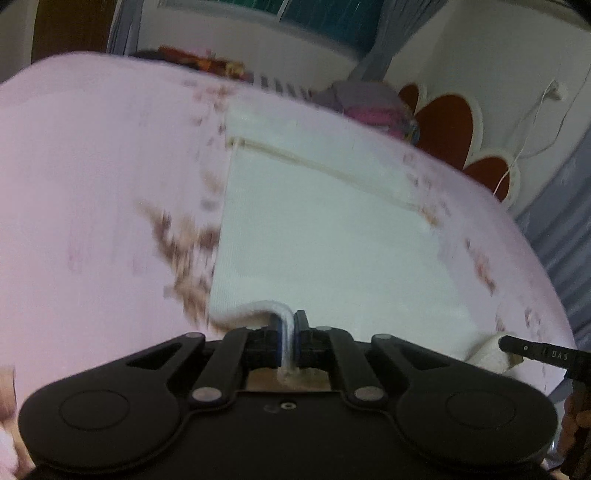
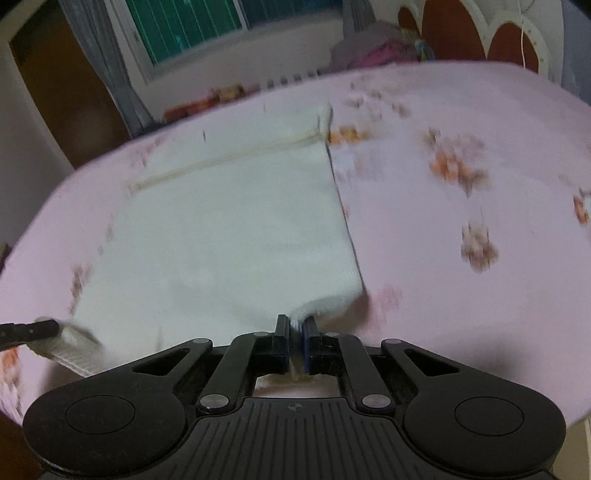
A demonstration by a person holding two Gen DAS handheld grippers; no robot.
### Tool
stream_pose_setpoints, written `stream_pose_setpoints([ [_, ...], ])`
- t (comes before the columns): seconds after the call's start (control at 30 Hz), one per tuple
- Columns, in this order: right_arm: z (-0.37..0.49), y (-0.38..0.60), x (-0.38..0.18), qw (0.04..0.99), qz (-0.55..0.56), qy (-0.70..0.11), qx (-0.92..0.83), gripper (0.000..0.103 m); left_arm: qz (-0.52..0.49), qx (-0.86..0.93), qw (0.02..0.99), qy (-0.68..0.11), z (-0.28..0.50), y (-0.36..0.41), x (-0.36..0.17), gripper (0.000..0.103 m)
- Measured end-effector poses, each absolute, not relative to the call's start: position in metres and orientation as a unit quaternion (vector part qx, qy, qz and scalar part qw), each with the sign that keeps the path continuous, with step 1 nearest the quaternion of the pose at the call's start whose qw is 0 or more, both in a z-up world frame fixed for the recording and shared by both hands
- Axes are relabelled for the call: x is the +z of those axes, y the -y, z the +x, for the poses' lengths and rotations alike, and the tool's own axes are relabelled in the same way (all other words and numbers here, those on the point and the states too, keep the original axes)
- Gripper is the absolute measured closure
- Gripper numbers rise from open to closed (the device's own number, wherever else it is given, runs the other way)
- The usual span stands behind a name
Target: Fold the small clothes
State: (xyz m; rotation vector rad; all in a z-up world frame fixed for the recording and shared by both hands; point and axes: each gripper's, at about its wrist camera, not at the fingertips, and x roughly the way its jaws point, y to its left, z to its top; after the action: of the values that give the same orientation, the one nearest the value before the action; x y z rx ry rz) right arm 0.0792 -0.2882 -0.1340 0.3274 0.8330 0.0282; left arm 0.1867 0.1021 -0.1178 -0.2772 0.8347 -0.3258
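A small white garment (image 1: pixel 332 229) lies flat on a pink flowered bedsheet (image 1: pixel 92 184), a beige seam running across its far part. My left gripper (image 1: pixel 288 325) is shut on the garment's near left corner, and the cloth bulges up between its pads. In the right wrist view the same white garment (image 2: pixel 229 221) spreads ahead on the bedsheet (image 2: pixel 461 147). My right gripper (image 2: pixel 295 326) is shut on its near right corner. Each view shows the other gripper's black tip at the opposite corner: the right gripper (image 1: pixel 517 345) and the left gripper (image 2: pixel 40 328).
Beyond the bed's far edge lie a pile of clothes (image 1: pixel 369 107), a red and white headboard (image 1: pixel 450 129), grey curtains (image 2: pixel 107 66) and a window (image 2: pixel 192 26). A white cable (image 1: pixel 532 122) hangs on the wall. The sheet stretches wide to both sides of the garment.
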Motion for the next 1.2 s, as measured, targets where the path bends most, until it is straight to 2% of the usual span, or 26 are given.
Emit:
stream_pose_setpoints([
  [0.33,0.15,0.295,-0.092,0.931,0.153,-0.33,0.019,0.097,-0.147,-0.142,0.917,-0.343,0.266,-0.096,-0.084,0.097],
  [0.7,0.277,0.313,-0.086,0.942,0.171,-0.289,0.003,0.097,-0.156,-0.122,0.925,-0.325,0.381,-0.073,-0.089,0.098],
  [1.2,0.432,0.355,-0.12,0.917,0.235,-0.321,-0.011,0.097,-0.144,-0.066,0.927,-0.341,0.506,-0.049,-0.11,0.098],
])
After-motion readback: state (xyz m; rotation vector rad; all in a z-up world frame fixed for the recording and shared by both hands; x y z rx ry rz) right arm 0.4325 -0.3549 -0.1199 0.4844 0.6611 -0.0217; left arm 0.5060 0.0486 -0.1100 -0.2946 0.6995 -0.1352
